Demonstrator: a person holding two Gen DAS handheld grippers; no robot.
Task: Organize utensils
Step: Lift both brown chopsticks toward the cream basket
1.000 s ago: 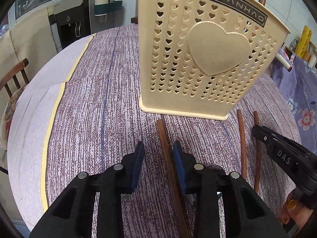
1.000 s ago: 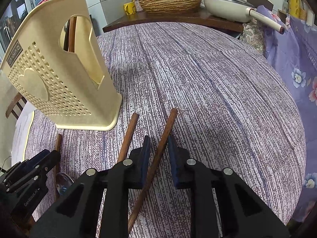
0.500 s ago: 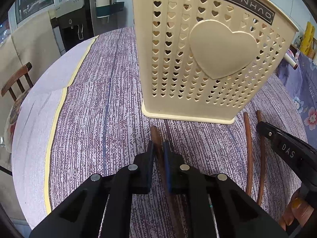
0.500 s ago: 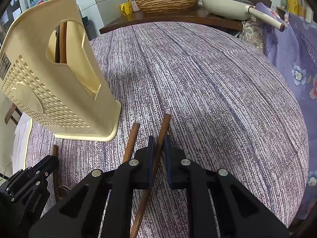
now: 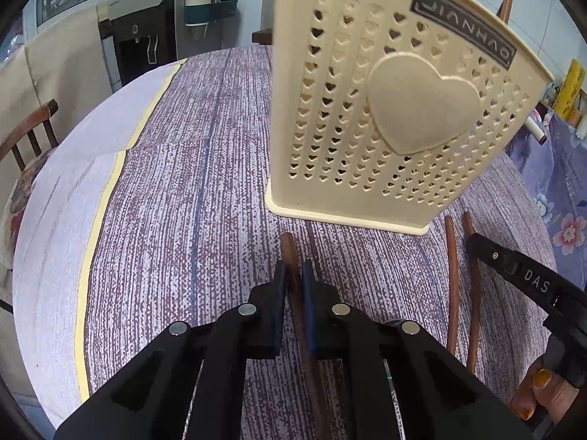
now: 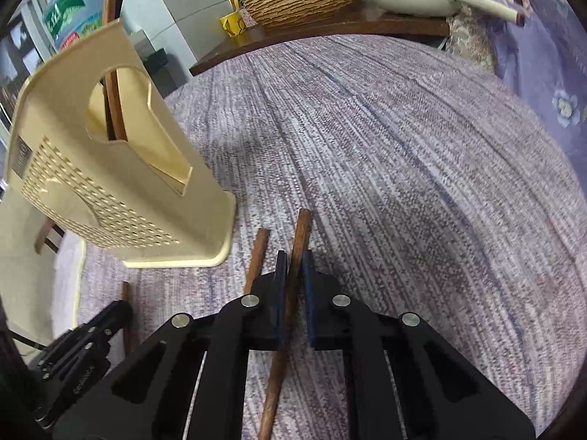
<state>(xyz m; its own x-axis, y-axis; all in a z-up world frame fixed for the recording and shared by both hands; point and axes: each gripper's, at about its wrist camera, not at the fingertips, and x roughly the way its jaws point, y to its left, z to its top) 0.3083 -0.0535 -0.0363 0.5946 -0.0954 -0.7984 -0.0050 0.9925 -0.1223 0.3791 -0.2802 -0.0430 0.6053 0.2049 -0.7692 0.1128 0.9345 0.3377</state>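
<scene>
In the left wrist view, the left hand-held gripper (image 5: 295,275) is clenched on a brown chopstick (image 5: 290,253) whose long axis points ahead at the cream utensil holder (image 5: 367,117) standing just beyond on the bench (image 5: 165,220). In the right wrist view, the right hand-held gripper (image 6: 293,267) grips another chopstick (image 6: 301,231), its neighbour (image 6: 258,253) lies beside it, and the holder's opening is up and to the left.

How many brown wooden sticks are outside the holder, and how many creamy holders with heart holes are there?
Brown wooden sticks: 3 (left one, middle one, right one)
Cream holder: 1
Total: 4
</scene>
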